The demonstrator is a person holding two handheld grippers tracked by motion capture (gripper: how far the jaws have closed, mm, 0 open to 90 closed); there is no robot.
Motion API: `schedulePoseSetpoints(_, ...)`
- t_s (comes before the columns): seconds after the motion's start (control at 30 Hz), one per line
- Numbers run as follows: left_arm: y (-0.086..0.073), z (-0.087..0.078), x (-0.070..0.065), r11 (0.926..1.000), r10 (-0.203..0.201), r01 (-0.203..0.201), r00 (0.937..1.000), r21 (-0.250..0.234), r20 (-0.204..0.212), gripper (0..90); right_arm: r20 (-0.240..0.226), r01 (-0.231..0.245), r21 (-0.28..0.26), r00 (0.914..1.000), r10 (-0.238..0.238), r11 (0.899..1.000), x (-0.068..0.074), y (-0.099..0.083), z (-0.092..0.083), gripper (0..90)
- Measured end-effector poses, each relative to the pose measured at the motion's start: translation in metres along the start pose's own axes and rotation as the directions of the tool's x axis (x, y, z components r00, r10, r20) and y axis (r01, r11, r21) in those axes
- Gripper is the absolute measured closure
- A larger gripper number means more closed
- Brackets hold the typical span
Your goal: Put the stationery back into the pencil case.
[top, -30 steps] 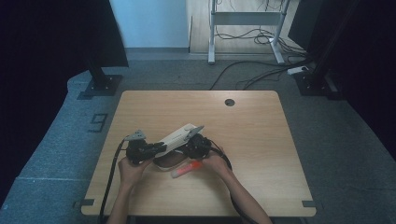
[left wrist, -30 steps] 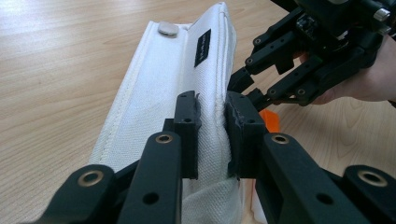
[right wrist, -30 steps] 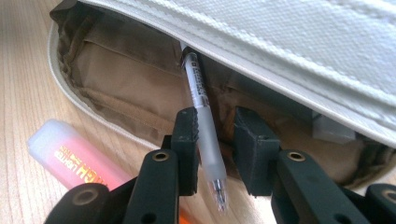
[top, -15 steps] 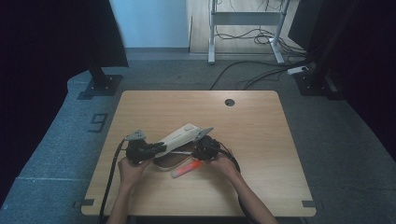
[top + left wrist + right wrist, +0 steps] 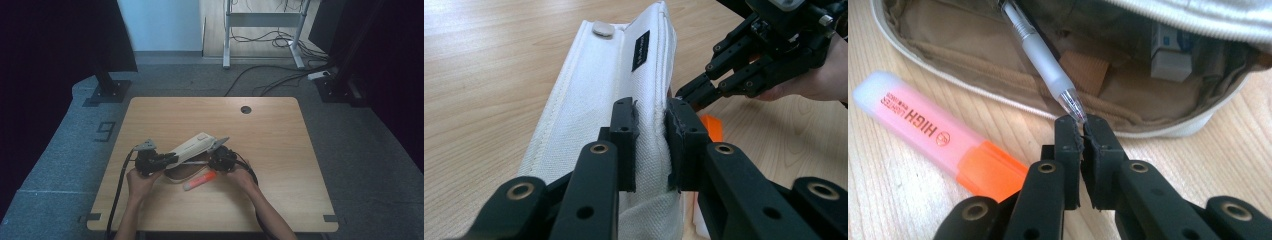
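A white fabric pencil case [image 5: 192, 145] lies slanted on the table, its mouth held open. My left gripper [image 5: 651, 115] is shut on the case's upper wall [image 5: 594, 100]; from above it sits at the case's near left end [image 5: 162, 160]. A clear pen [image 5: 1040, 55] sticks out of the open mouth. My right gripper [image 5: 1080, 122] has just been closing and is shut, with the pen's tip pinched at its fingertips. It also shows at the case's right side [image 5: 216, 159] and across from my left jaws [image 5: 686, 92]. An orange highlighter [image 5: 923, 132] lies on the wood beside the case [image 5: 199, 181].
Inside the case sit a white eraser [image 5: 1170, 55] and a brown piece. The wooden table [image 5: 270, 145] has a round cable hole [image 5: 245, 109] at the back. Cables trail from both grippers toward the near edge.
My right gripper has shifted a little to the right and settled at the case's mouth. The left gripper and the case have stayed put.
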State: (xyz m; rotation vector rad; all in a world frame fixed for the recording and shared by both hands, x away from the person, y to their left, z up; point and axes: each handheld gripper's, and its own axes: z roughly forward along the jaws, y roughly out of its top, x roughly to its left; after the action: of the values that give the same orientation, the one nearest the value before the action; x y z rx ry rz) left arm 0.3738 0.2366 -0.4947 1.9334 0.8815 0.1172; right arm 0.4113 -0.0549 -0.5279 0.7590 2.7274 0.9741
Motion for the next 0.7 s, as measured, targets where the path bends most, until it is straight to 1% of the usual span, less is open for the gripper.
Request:
schedulePoseSetpoints(0.47, 0.000, 0.000, 0.000, 1.0000, 0.001, -0.001, 1.0000, 0.003, 0.000, 75.3, 0.035, -0.001, -0.017, 0.9994, 0.001, 1.000, -0.006, 0.013, 0.006, 84.1)
schedulePoseSetpoints(0.7, 0.000, 0.001, 0.000, 1.0000, 0.002, -0.002, 1.0000, 0.003, 0.000, 75.2, 0.054, -0.012, -0.025, 0.9984, 0.013, 1.000, -0.012, 0.018, 0.010, 83.6)
